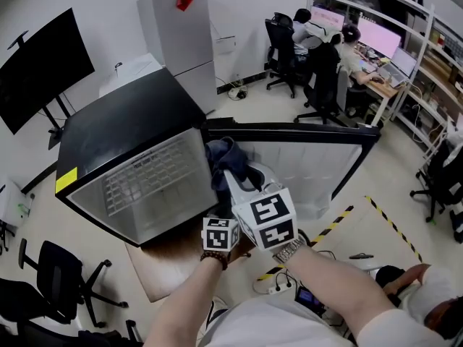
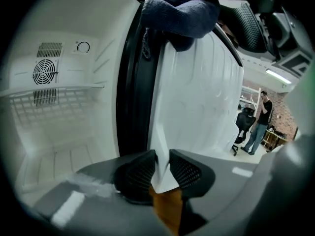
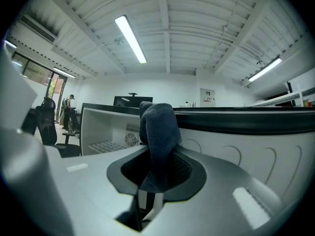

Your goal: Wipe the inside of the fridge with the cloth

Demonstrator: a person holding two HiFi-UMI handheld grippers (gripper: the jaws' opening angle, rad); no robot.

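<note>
**A:** What's around the hand-held grippers?

**B:** Just ahead of the left hand-held gripper (image 2: pixel 162 163) is the open fridge (image 1: pixel 123 157), with a wire shelf (image 2: pixel 54 100) inside. The edge of its white door (image 2: pixel 197 97) stands between the jaws, which are clenched on it.

**A:** And the cloth (image 3: pixel 158 132)?

**B:** It's pinched in the right hand-held gripper (image 3: pixel 158 168), above the left one (near the door's top edge, whether touching I can't tell). Both forearms (image 1: pixel 181 302) reach forward side by side.
</note>
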